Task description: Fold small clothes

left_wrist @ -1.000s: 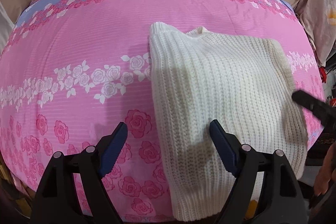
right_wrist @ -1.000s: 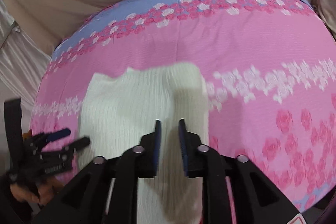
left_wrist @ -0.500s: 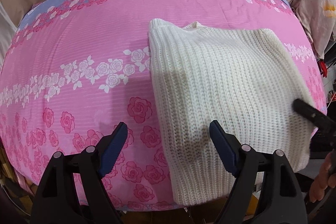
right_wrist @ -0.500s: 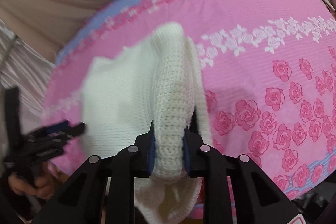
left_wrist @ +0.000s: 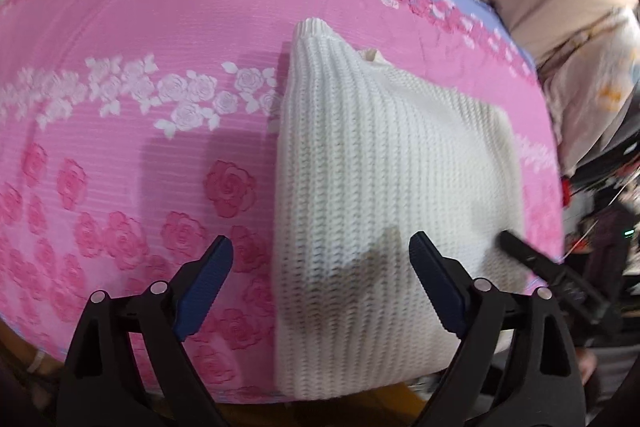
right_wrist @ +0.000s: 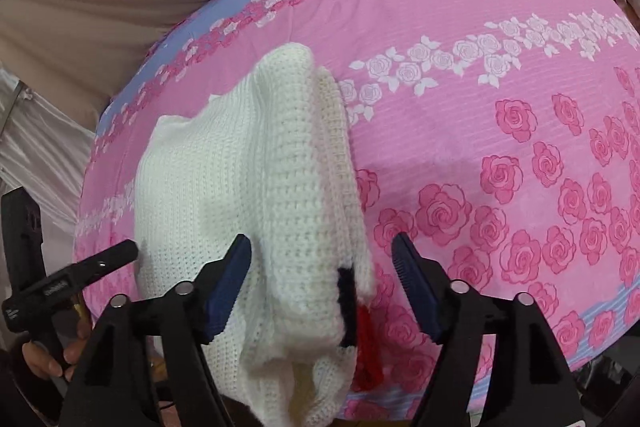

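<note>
Sweater lies folded at near edge of pink bed; right gripper, jaws just opened wide, straddles its raised fold unpressed, left gripper wide over hem, likely to regrip.

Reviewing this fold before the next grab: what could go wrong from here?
1. The white sweater overhangs the near edge of the pink bedspread; it may slide off.
2. The right tool has just been opening, and the thick folded edge between its pads is humped, so the fold may spring back.
3. The left tool is open over the sweater's side edge; closing may catch bedspread too.
</note>
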A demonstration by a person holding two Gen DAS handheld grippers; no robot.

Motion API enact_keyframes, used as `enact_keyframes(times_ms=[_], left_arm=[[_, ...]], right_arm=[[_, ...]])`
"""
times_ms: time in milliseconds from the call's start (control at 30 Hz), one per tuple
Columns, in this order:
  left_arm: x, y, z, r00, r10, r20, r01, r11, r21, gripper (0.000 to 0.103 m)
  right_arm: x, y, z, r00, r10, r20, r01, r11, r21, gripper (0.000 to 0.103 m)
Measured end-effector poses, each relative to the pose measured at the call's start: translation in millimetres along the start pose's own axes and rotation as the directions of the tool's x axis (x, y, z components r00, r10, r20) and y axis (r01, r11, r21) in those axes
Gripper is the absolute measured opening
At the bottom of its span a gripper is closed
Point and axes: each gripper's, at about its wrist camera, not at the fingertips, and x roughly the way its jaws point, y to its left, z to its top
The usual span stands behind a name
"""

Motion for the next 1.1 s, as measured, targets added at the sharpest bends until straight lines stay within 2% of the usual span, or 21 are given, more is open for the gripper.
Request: enact_keyframes(times_ms=[133,167,300,333,367,433,533,600,633,667,700,767,967,1033,1100], left_arm=[[24.5,6.5,2.5,0.998,-0.041,-0.046,0.039,0.998,-0.046,0.09],[31.4,8.1,3.6,0.997,-0.049,-0.056,0.046,0.997,-0.057,0.09],[43.6,14.8,9.9,0.991,-0.11,-0.069,0.101,0.987,-0.122,0.092],[46.1,13.4,11.9,0.988,-0.131,-0.078,0.12,0.984,-0.132,0.091],[47.2,10.5,15.1,0.985,-0.15,-0.085,0.138,0.982,-0.125,0.084],[44.2,4.3,19.7,0.987,-0.136,-0.086,0.126,0.986,-0.105,0.08],[32.9,-0.6,24.7,0.989,-0.136,-0.05,0.131,0.988,-0.085,0.074],[36.5,0.4,25.1,0.991,-0.117,-0.066,0.114,0.992,-0.059,0.065],[37.2,1.2,24.9,0.991,-0.116,-0.069,0.112,0.992,-0.054,0.063],[35.2,0.9,24.5,0.99,-0.125,-0.068,0.121,0.991,-0.051,0.055],[30.7,-1.2,24.9,0.989,-0.13,-0.068,0.127,0.991,-0.046,0.047],[19.4,-9.5,28.2,0.988,-0.137,-0.064,0.136,0.99,-0.021,0.039],[-35.2,-48.2,36.0,0.972,-0.232,0.038,0.229,0.971,0.074,0.038],[-41.2,-55.0,40.9,0.966,-0.25,0.062,0.245,0.966,0.088,0.039],[-32.2,-52.2,43.8,0.971,-0.233,0.062,0.229,0.971,0.065,0.041]], right_arm=[[34.1,-13.7,5.6,0.991,0.096,-0.089,-0.088,0.992,0.09,0.079],[38.4,-14.9,6.3,0.989,0.117,-0.091,-0.107,0.988,0.11,0.084],[42.3,-11.8,17.1,0.983,0.162,-0.085,-0.151,0.98,0.126,0.085],[44.8,-11.8,20.1,0.976,0.197,-0.088,-0.184,0.973,0.14,0.083],[49.6,-10.1,24.4,0.97,0.224,-0.099,-0.208,0.966,0.152,0.078],[53.2,-4.7,31.5,0.969,0.223,-0.106,-0.206,0.967,0.148,0.072],[53.4,4.2,39.7,0.968,0.222,-0.115,-0.207,0.97,0.127,0.07],[56.6,6.9,41.7,0.969,0.217,-0.117,-0.205,0.973,0.105,0.065],[57.3,6.4,41.9,0.966,0.231,-0.113,-0.219,0.97,0.109,0.055],[54.2,5.7,42.6,0.962,0.252,-0.102,-0.239,0.964,0.119,0.042],[48.3,6.2,42.6,0.964,0.25,-0.089,-0.239,0.964,0.117,0.04],[29.4,14.1,42.9,0.971,0.235,-0.046,-0.231,0.97,0.079,0.035],[-42.5,22.2,45.3,0.954,0.283,0.1,-0.287,0.958,0.022,0.035],[-54.9,18.5,50.9,0.953,0.277,0.126,-0.28,0.96,0.005,0.035],[-45.9,13.7,60.4,0.956,0.274,0.105,-0.276,0.961,0.009,0.035]])
